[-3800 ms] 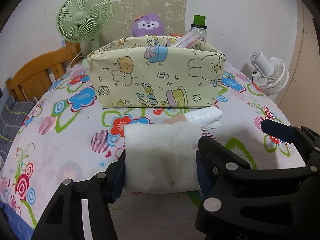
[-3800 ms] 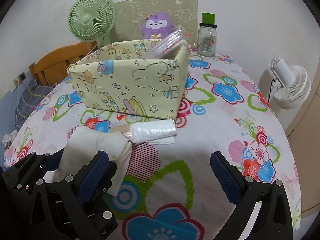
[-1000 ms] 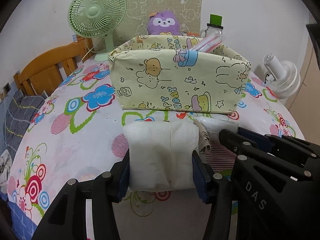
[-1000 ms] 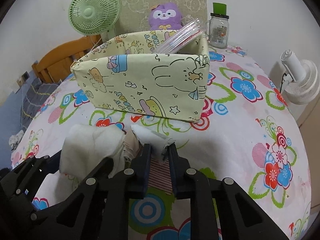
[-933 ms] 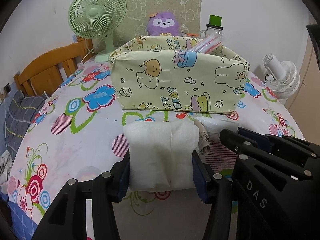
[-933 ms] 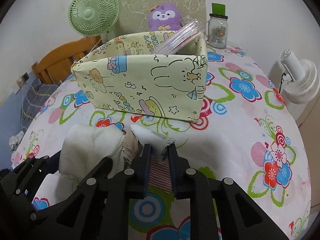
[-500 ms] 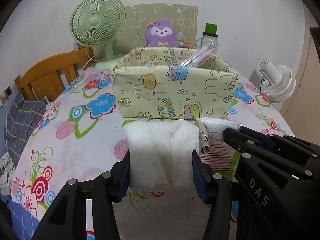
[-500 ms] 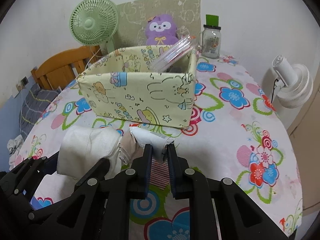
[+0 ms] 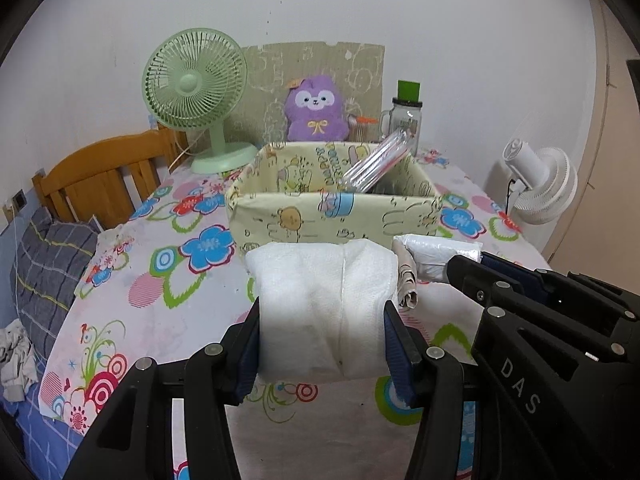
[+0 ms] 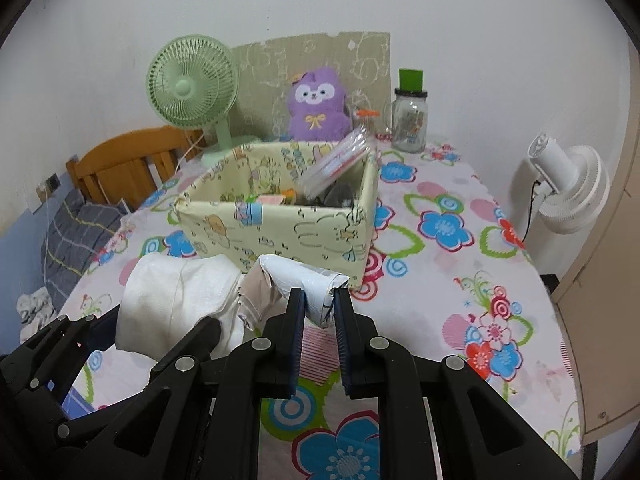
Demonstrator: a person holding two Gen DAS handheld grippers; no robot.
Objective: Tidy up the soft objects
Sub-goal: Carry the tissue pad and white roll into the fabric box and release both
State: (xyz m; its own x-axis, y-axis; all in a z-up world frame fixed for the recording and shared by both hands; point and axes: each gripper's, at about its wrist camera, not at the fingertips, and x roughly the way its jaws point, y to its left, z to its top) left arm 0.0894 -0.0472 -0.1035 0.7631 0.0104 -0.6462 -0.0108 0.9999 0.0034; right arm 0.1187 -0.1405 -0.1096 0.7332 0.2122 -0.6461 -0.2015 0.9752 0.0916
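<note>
My left gripper (image 9: pixel 322 316) is shut on a thick white folded cloth (image 9: pixel 320 304) and holds it above the table, in front of the yellow cartoon-print fabric box (image 9: pixel 332 216). My right gripper (image 10: pixel 320 304) is shut on a white plastic-wrapped soft roll (image 10: pixel 304 280), also lifted, just right of the cloth (image 10: pixel 176 300). A beige patterned piece (image 10: pixel 256 296) hangs between cloth and roll. The box (image 10: pixel 280 228) holds a clear plastic packet (image 10: pixel 336 164) leaning on its right wall and some small items.
A green desk fan (image 9: pixel 196 92), a purple plush (image 9: pixel 316 110) and a glass jar with a green lid (image 9: pixel 406 120) stand behind the box. A white fan (image 10: pixel 568 196) is off the table's right edge. A wooden headboard (image 9: pixel 100 176) and bedding lie at left.
Both grippers have risen with their loads and now look down into the box. Earlier the right gripper was open; it closed on the wrapped roll.
</note>
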